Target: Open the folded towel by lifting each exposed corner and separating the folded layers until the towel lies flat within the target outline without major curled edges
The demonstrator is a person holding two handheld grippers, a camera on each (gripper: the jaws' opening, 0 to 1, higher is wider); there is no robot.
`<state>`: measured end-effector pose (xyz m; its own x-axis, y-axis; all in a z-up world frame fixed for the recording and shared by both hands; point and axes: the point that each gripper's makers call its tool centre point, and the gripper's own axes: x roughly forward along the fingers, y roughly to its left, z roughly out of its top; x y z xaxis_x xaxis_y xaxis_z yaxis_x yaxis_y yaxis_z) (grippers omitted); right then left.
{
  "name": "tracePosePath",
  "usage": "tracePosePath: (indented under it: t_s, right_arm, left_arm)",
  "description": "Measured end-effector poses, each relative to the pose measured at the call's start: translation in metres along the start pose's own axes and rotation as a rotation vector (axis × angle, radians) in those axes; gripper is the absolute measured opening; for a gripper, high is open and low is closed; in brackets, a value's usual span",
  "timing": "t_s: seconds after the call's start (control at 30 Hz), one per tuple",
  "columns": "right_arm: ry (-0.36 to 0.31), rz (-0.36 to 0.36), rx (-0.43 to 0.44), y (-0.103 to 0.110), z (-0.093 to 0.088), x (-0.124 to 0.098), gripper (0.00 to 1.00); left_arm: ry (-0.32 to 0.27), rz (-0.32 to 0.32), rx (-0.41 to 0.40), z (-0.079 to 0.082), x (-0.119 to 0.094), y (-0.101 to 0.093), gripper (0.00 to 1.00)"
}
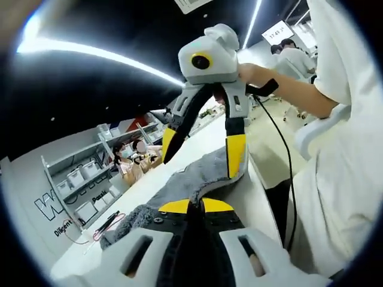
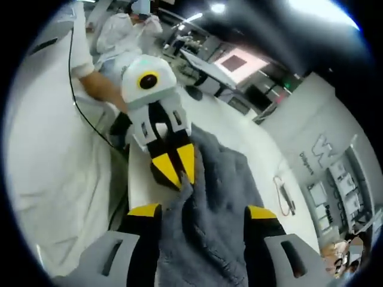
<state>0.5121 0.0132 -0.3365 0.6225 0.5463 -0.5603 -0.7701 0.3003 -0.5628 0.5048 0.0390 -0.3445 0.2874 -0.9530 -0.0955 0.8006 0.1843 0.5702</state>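
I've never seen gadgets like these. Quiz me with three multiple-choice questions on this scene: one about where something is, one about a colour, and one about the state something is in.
1. Where does the towel lie?
A) on a white table
B) on the floor
C) on a shelf

2. What colour are the tips of the tongs?
A) red
B) yellow
C) green

3. How do the tongs stand?
A) both wide open
B) left tongs shut on the towel, right tongs open
C) both shut on the towel

Answers:
1 A: the grey towel spreads over the white tabletop.
2 B: every jaw ends in a yellow pad.
3 B: the right gripper view shows the left tongs' tips pinched together on a towel fold, while its own jaws stand wide apart with the towel between them.
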Motion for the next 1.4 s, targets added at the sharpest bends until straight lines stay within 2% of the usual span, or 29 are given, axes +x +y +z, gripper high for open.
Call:
tracePosePath:
  t_s: [0.07,0.13,0.2,0.23,0.33,0.37,0.4,0.43,0.53,0.63,0.8,0.9,0.97,1.07,1.1,1.2,1.3,1.33,1.4]
  right_arm:
    - [-0.005,0.004,-0.018,0.009,0.009,-0.002,0.56]
    - [-0.008,0.032,-0.024,0.020,0.015,0.000,0.52]
    - [0.039,0.000,-0.106,0.020,0.015,0.011,0.47]
    - [0.062,0.003,-0.113,0.024,0.013,0.015,0.43]
    - [0.066,0.015,-0.108,0.025,0.012,0.016,0.22]
    - [0.060,-0.006,-0.123,0.020,0.013,0.016,0.16]
    - [0.065,-0.022,-0.140,0.016,0.013,0.015,0.05]
    - [0.073,-0.036,-0.191,0.012,0.013,0.012,0.00]
    - [0.042,-0.052,-0.270,0.014,0.020,0.009,0.00]
    - [0.053,-0.057,-0.258,0.013,0.018,0.007,0.00]
    - [0.045,-0.075,-0.250,0.009,0.022,0.000,0.00]
    - [0.019,-0.081,-0.274,0.009,0.030,-0.006,0.00]
    - [0.010,-0.083,-0.263,0.007,0.032,-0.009,0.00]
    - [-0.004,-0.089,-0.272,0.004,0.033,-0.010,0.00]
    - [-0.026,-0.056,-0.311,0.007,0.036,-0.009,0.00]
    - [-0.107,-0.038,-0.245,0.003,0.044,-0.009,0.00]
    - [-0.100,-0.049,-0.206,-0.008,0.039,-0.012,0.00]
    - [-0.080,-0.084,-0.267,-0.014,0.041,-0.016,0.00]
    - [-0.101,-0.088,-0.322,-0.012,0.049,-0.021,0.00]
  left_arm:
    - [-0.006,0.002,0.009,0.002,0.001,0.000,0.05]
    - [-0.010,0.006,0.001,0.003,0.002,0.004,0.05]
    - [-0.037,-0.003,-0.005,0.009,0.002,0.007,0.05]
    - [-0.047,-0.002,0.004,0.011,0.002,0.007,0.05]
    - [-0.065,-0.004,0.003,0.015,0.001,0.007,0.05]
    - [-0.073,-0.006,0.001,0.017,0.001,0.007,0.05]
    - [-0.075,-0.006,0.000,0.018,0.001,0.005,0.05]
    - [-0.075,-0.006,0.000,0.018,0.001,0.005,0.05]
    - [-0.093,0.006,0.024,0.021,0.001,0.005,0.06]
    - [-0.092,0.019,0.064,0.023,0.001,0.005,0.07]
    - [-0.031,0.046,0.084,0.013,0.004,0.006,0.23]
    - [-0.038,0.036,0.116,0.012,0.002,0.003,0.18]
    - [-0.039,0.054,0.145,0.013,-0.001,0.004,0.13]
    - [-0.011,0.065,0.147,0.007,-0.003,0.006,0.05]
    - [-0.018,0.062,0.145,0.007,-0.005,0.007,0.05]
    - [-0.014,0.085,0.096,0.004,-0.009,0.013,0.04]
    - [-0.005,0.108,0.075,0.001,-0.014,0.019,0.05]
    - [0.014,0.118,0.071,-0.003,-0.016,0.020,0.05]
    - [0.008,0.122,0.078,-0.003,-0.019,0.021,0.05]
